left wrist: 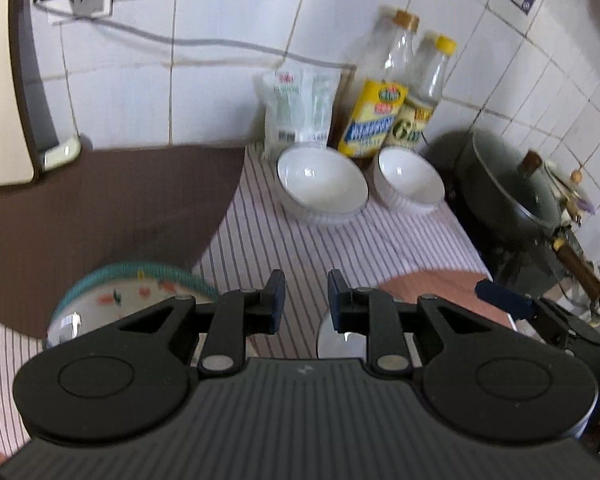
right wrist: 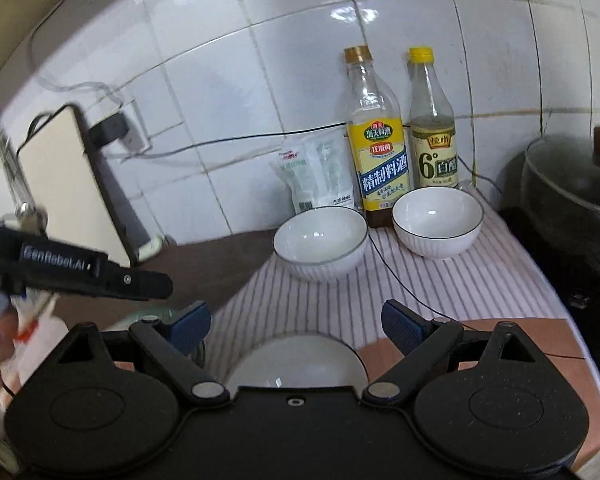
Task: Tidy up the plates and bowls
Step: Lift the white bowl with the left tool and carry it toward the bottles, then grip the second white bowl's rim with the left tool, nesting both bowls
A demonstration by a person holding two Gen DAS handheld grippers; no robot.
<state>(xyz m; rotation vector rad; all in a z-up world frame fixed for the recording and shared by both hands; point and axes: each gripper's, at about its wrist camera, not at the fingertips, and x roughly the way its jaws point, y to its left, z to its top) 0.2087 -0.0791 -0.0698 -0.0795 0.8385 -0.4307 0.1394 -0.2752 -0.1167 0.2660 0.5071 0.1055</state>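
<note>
Your left gripper (left wrist: pixel 302 300) has its jaws drawn close with only a narrow gap and nothing between them, hanging above the striped cloth (left wrist: pixel 312 248). Just below and left of it sits a plate with a teal rim (left wrist: pixel 140 292), tilted in the blurred view, and under its right finger you can see part of a white dish (left wrist: pixel 340 344). Your right gripper (right wrist: pixel 296 320) is released, jaws spread wide and empty, over a white bowl (right wrist: pixel 300 364) lying just beneath it near the edge of the cloth. Farther back on the cloth two white ribbed bowls stand side by side, apart from each other: the left bowl (right wrist: pixel 320 242) and the right bowl (right wrist: pixel 436 222). Behind them, against the tiled wall (right wrist: pixel 220 80), stand a white pouch (right wrist: pixel 314 176), a cooking wine bottle (right wrist: pixel 376 148) and a vinegar bottle (right wrist: pixel 432 128). A lidded pot (right wrist: pixel 572 184) sits off to the right.
</note>
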